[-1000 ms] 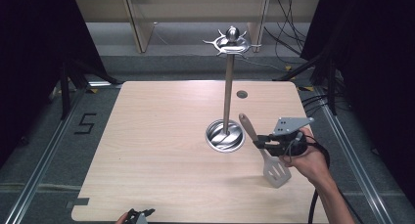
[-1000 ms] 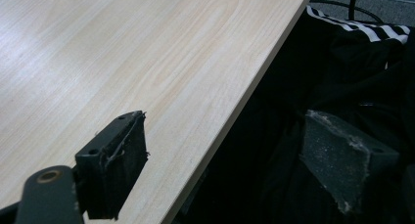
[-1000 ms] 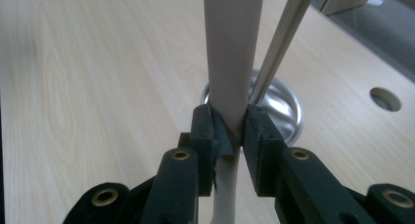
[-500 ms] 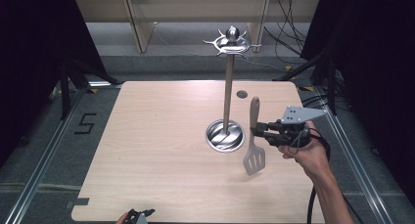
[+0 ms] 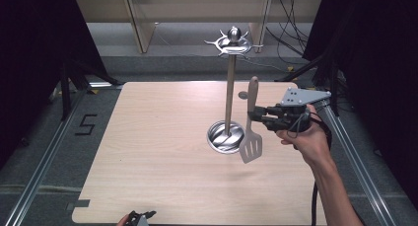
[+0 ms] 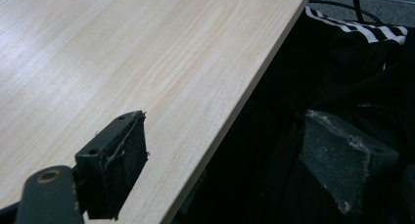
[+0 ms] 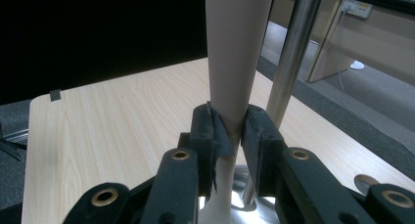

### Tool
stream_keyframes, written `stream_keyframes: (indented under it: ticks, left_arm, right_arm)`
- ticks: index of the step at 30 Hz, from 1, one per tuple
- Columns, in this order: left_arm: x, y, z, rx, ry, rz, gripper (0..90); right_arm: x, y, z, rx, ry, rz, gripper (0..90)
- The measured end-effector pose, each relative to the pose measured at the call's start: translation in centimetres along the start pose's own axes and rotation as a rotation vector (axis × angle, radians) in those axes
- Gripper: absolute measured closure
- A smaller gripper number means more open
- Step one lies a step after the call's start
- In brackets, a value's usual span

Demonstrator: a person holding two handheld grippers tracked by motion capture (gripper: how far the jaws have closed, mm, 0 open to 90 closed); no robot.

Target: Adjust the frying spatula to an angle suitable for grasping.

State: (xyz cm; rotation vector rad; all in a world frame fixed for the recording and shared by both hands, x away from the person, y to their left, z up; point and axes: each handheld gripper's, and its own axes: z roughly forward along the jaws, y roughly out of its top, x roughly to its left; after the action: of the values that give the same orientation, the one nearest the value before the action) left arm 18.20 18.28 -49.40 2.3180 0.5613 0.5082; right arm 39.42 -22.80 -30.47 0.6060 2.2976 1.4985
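One spatula (image 5: 251, 132) hangs upright, clamped in the right gripper (image 5: 257, 116) just right of one steel stand (image 5: 229, 88) on the table (image 5: 148, 152). The left gripper (image 6: 220, 170) rests with jaws apart at the near edge. A floor mark reads "5" (image 5: 87, 124).

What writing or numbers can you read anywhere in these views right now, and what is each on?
"5": black tape figure on the grey floor left of the table, high view.
Small yellowish label on the wall outlet in the right gripper view: too blurred to read.
No writing can be read on the spatula, the stand or either gripper.
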Motion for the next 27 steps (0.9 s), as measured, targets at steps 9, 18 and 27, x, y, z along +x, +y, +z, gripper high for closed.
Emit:
stream_keyframes:
  ticks: [9,18,27]
  left_arm:
    - [0.0,0.0,0.0,0.000,0.003,0.007,16.5]
    - [0.0,0.0,0.0,0.000,0.008,0.007,16.5]
    - [0.0,0.0,0.0,-0.006,0.016,0.009,16.5]
  right_arm:
    - [-0.6,1.8,0.1,-0.018,-0.001,0.014,76.5]
    - [-1.3,2.8,0.9,-0.033,-0.025,0.029,76.6]
    - [-1.6,3.6,1.4,-0.017,-0.014,0.040,76.5]
